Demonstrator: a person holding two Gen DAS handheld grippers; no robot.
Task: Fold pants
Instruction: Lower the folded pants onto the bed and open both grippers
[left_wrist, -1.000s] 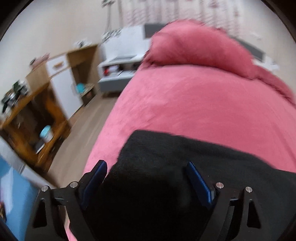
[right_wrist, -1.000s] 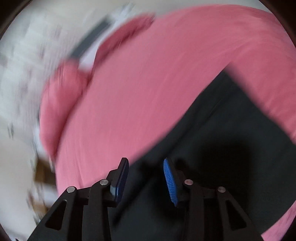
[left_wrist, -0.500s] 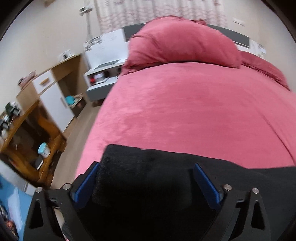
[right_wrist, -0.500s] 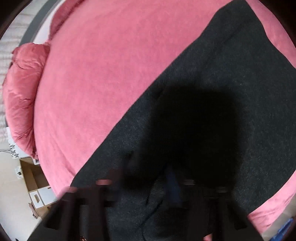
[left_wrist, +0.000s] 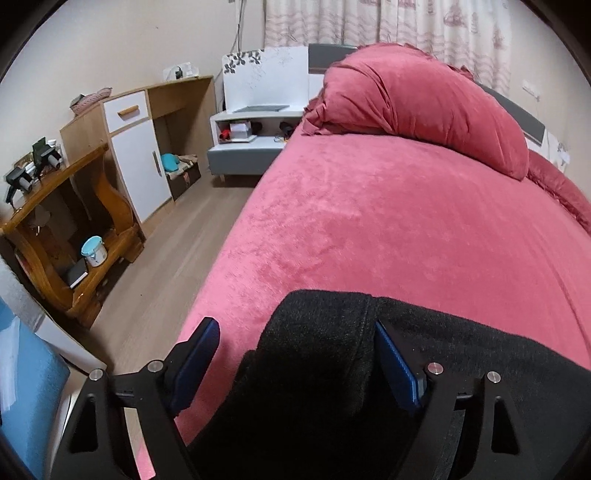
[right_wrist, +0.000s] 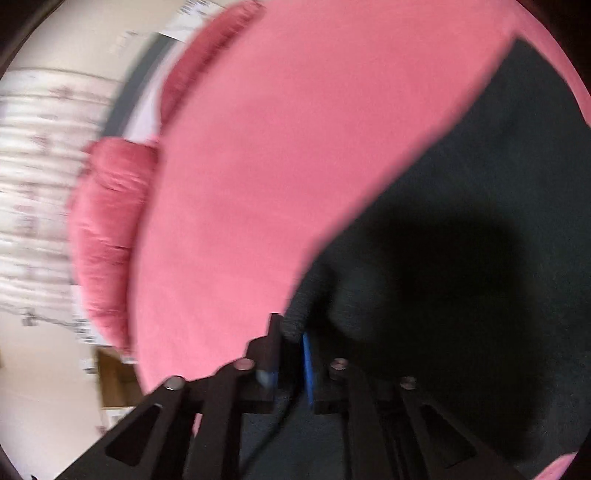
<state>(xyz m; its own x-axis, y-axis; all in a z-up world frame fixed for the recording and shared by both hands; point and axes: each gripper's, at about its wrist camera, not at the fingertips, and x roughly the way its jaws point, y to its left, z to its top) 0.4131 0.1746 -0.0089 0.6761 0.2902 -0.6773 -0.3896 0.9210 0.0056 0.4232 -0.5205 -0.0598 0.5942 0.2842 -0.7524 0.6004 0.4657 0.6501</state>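
Black pants lie on the pink bed near its front edge. A thick fold of them rises between the fingers of my left gripper. Its jaws stand wide and are closing; the fold touches the right pad, while the left pad is clear of the cloth. In the blurred right wrist view the pants run along the bed. My right gripper has narrow jaws pinching a bunched edge of the pants, and they are opening slightly.
A large pink pillow lies at the head of the bed. Left of the bed are wood floor, a white nightstand, a wood-and-white cabinet and a low wooden shelf. A blue surface shows at the lower left.
The left gripper has shifted so the fold now sits against its right pad only. The right gripper's jaws have narrowed onto the pants' edge, and its view has rolled.
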